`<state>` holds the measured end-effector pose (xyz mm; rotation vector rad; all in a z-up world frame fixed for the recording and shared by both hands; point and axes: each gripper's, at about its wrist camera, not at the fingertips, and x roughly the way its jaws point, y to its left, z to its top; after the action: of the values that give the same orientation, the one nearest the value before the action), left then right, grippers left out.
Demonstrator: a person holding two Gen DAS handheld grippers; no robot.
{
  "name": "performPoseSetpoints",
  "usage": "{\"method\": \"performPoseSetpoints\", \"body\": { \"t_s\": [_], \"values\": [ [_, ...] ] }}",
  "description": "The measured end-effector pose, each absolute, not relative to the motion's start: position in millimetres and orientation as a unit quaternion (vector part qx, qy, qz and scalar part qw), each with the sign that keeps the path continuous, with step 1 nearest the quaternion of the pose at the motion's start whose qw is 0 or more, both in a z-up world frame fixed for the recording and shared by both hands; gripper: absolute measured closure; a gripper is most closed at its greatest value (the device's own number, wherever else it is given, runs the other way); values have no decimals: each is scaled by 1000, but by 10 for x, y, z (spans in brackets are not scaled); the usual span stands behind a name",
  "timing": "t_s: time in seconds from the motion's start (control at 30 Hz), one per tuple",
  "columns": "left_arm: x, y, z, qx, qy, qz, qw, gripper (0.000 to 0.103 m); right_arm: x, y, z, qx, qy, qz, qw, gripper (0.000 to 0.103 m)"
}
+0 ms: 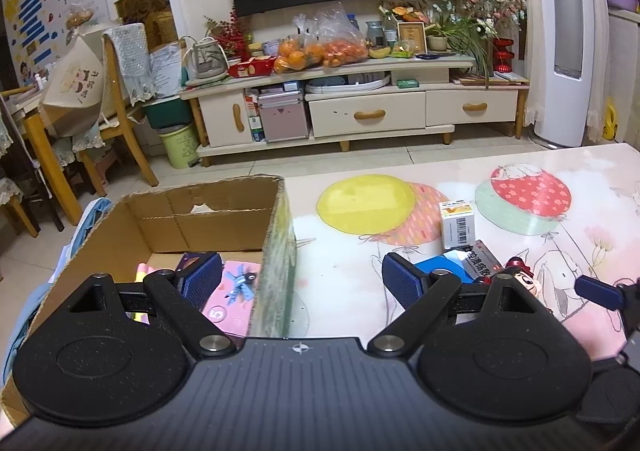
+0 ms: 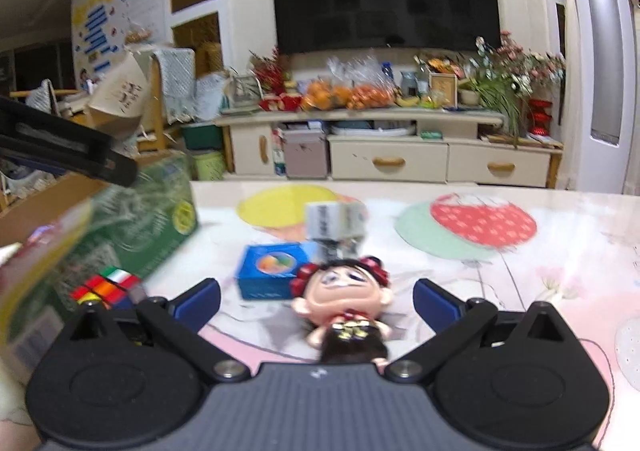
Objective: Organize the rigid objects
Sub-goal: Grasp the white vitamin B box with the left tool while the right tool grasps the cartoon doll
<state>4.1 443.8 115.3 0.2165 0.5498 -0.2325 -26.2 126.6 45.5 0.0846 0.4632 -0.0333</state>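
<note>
I held my right gripper [image 2: 316,301] low over the balloon-print table [image 2: 560,235], its jaws spread wide around a small doll [image 2: 340,291] lying on its back, nothing yet between the pads; the opening was lined up on the figure's body, apparently so I could close on it. Just beyond the doll sat a blue box [image 2: 266,271] and a white carton [image 2: 334,225], still loose on the tabletop. My left gripper [image 1: 302,281] hung fully open and empty, straddling the near wall of the cardboard box [image 1: 276,251], likely waiting there by the drop point. Inside that box lay a pink card [image 1: 230,301] and a dark blue item I could not identify. A colour-tiled puzzle cube [image 2: 106,287] rested beside the box's green side.
</note>
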Motion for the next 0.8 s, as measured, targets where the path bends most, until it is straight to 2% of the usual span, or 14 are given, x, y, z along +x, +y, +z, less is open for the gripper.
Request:
{"method": "performPoseSetpoints", "body": {
  "t_s": [0.37, 0.43, 0.5, 0.57, 0.8],
  "values": [
    [36, 4416, 1115, 122, 275, -138, 944, 0, -2, 1132, 239, 51, 273, 3, 961, 3],
    [31, 4407, 1103, 124, 277, -142, 942, 0, 30, 1127, 237, 50, 279, 10, 959, 9],
    [34, 4394, 1094, 124, 279, -146, 941, 0, 61, 1118, 225, 52, 287, 17, 956, 18],
    [40, 4391, 1092, 123, 279, -152, 940, 0, 70, 1109, 206, 54, 295, 21, 954, 38],
    [38, 4309, 1080, 107, 284, -182, 935, 0, 14, 998, 245, 56, 296, 21, 953, 41]
  ]
}}
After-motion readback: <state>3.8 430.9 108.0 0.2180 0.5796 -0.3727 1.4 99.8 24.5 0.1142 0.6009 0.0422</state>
